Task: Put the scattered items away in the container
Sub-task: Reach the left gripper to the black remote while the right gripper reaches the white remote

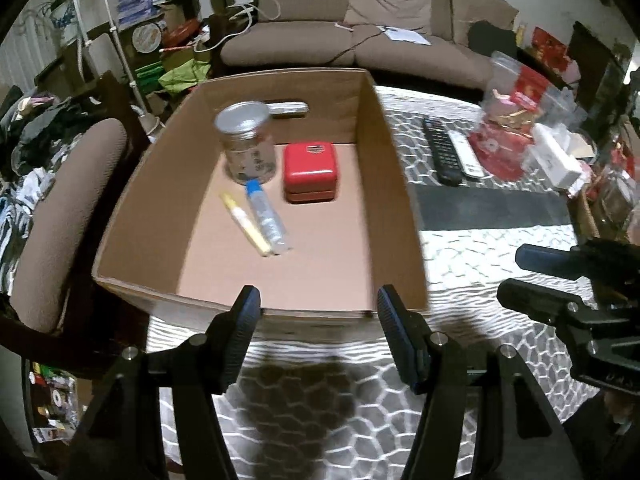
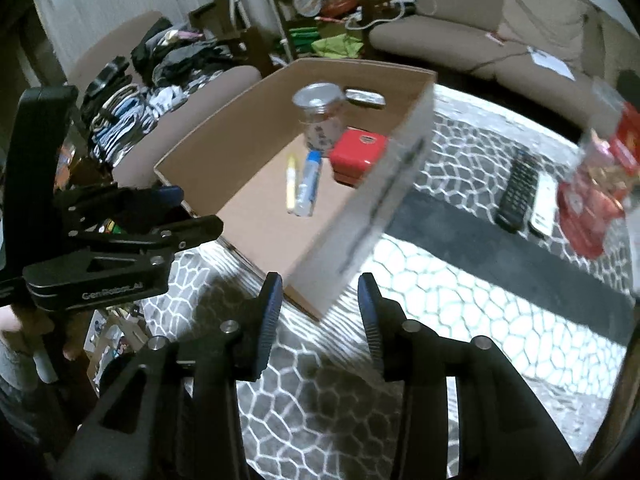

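An open cardboard box point(image 1: 160, 152) point(image 2: 380, 200) stands on the patterned tabletop. Inside it are a jar with a silver lid point(image 1: 246, 144) point(image 2: 320, 120), a red case point(image 1: 310, 172) point(image 2: 358, 156), a yellow pen point(image 1: 244, 222) point(image 2: 292, 184), a clear tube with a blue cap point(image 1: 266, 216) point(image 2: 308, 188) and a silver object point(image 1: 288, 107) point(image 2: 365, 98) at the far wall. My left gripper point(image 1: 318, 308) hovers open over the box's near edge, holding nothing. My right gripper point(image 2: 320, 284) is open and holds nothing, just before the box's near right corner.
Two remotes, one black point(image 1: 442, 150) point(image 2: 518, 190) and one white point(image 1: 466, 156) point(image 2: 544, 204), lie right of the box. Beyond them sit plastic bags with red packets point(image 1: 512, 120) point(image 2: 596, 184). A brown sofa point(image 1: 360, 16) stands behind, a padded chair point(image 1: 60, 220) to the left.
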The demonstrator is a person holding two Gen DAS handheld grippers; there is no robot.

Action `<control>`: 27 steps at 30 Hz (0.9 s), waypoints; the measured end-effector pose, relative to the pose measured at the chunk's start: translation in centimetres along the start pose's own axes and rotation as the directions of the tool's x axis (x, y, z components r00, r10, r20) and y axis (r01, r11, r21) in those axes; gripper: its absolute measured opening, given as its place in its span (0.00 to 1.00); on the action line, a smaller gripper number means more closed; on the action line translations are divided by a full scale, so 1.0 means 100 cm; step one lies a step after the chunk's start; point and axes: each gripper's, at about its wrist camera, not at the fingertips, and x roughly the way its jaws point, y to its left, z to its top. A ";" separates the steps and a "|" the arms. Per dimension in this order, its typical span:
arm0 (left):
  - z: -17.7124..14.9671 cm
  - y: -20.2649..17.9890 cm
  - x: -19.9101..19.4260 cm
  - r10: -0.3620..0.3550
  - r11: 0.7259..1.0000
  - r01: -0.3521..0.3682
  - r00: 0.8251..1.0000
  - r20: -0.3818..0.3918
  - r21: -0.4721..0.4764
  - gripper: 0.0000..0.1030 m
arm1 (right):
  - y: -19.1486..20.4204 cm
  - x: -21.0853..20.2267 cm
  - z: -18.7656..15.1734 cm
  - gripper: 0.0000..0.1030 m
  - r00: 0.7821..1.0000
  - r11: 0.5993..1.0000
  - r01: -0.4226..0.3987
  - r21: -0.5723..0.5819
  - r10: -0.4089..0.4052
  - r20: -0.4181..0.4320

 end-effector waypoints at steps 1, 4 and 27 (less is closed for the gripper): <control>-0.001 -0.007 0.000 -0.007 1.000 0.007 1.000 0.005 0.004 0.59 | -0.006 -0.004 -0.004 0.36 1.000 1.000 0.001 0.011 -0.001 0.005; -0.002 -0.032 0.002 -0.027 0.999 0.027 0.999 0.021 0.022 0.60 | -0.026 -0.017 -0.016 0.36 1.000 0.999 0.024 0.039 -0.025 0.018; 0.041 -0.154 0.112 -0.196 0.980 0.196 0.980 0.015 0.012 0.82 | -0.255 -0.043 -0.099 0.77 0.964 0.867 0.052 0.495 -0.173 0.202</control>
